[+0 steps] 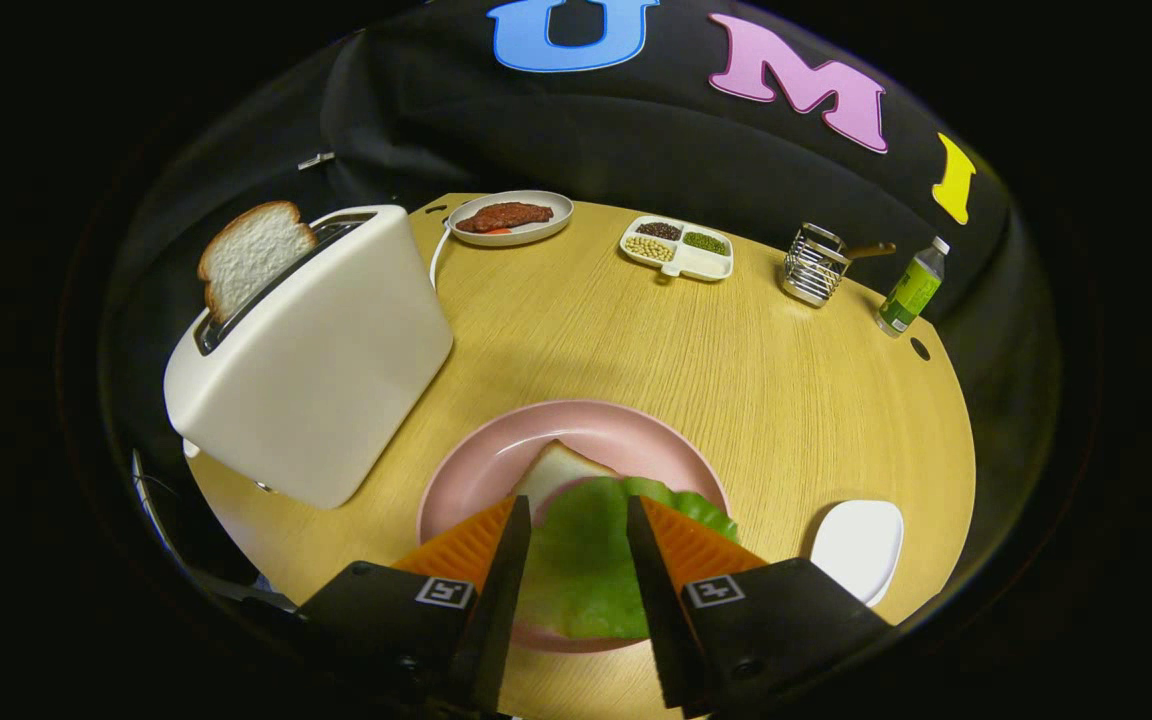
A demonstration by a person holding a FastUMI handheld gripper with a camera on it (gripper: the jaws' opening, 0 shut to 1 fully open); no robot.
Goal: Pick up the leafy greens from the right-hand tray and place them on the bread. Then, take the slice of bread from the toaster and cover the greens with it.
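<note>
Leafy greens [586,560], bright, crinkled, over bread [558,468], between parted fingers [508,545].

Black gripper [578,510] mounts with square markers

Meat plate [513,217], divided bean dish [677,247], wire holder [814,264], bottle [911,288] along table's [736,380] far edge.
</note>
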